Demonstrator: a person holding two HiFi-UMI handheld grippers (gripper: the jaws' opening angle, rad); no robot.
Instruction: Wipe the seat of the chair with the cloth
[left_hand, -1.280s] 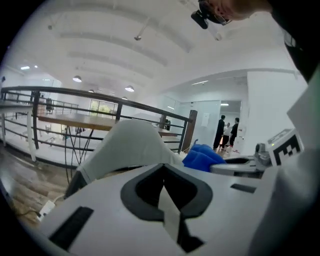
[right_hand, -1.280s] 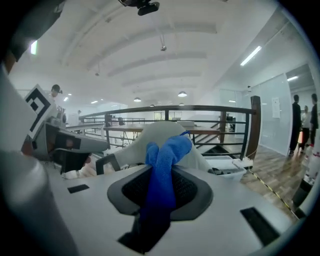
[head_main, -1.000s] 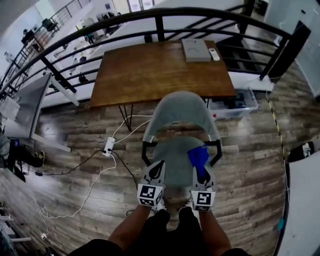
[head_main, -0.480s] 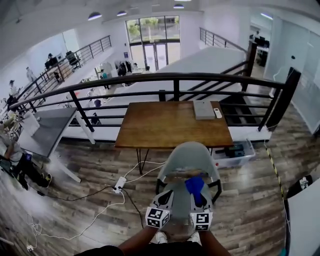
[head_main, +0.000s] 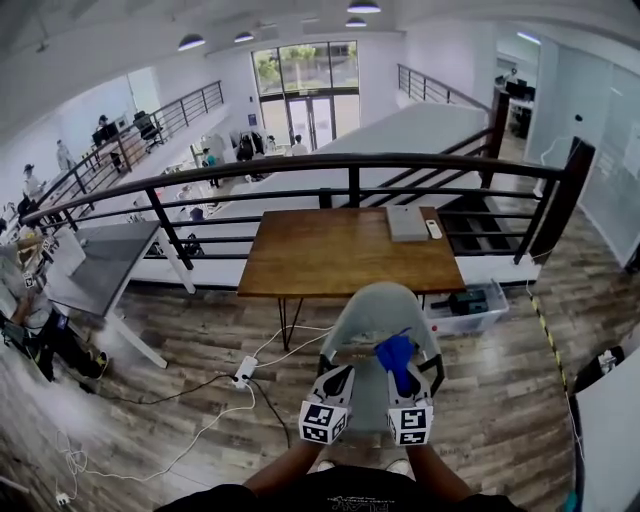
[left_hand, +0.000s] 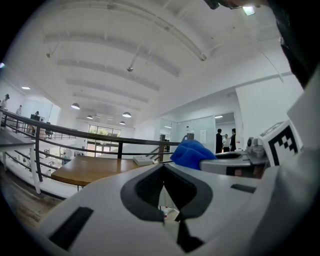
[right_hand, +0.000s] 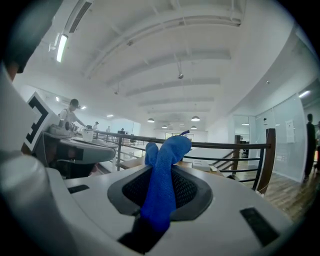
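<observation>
The head view showed the soft blue cloth (head_main: 395, 352) held over the grey plastic chair (head_main: 375, 305), while only the right gripper view showed the right gripper (right_hand: 161, 195) squeezing it tight, and the left gripper view showed the left gripper (left_hand: 163, 175) closed and empty.

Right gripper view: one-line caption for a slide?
Right gripper, jaws shut on the blue cloth, held up in front of a black railing.
</observation>
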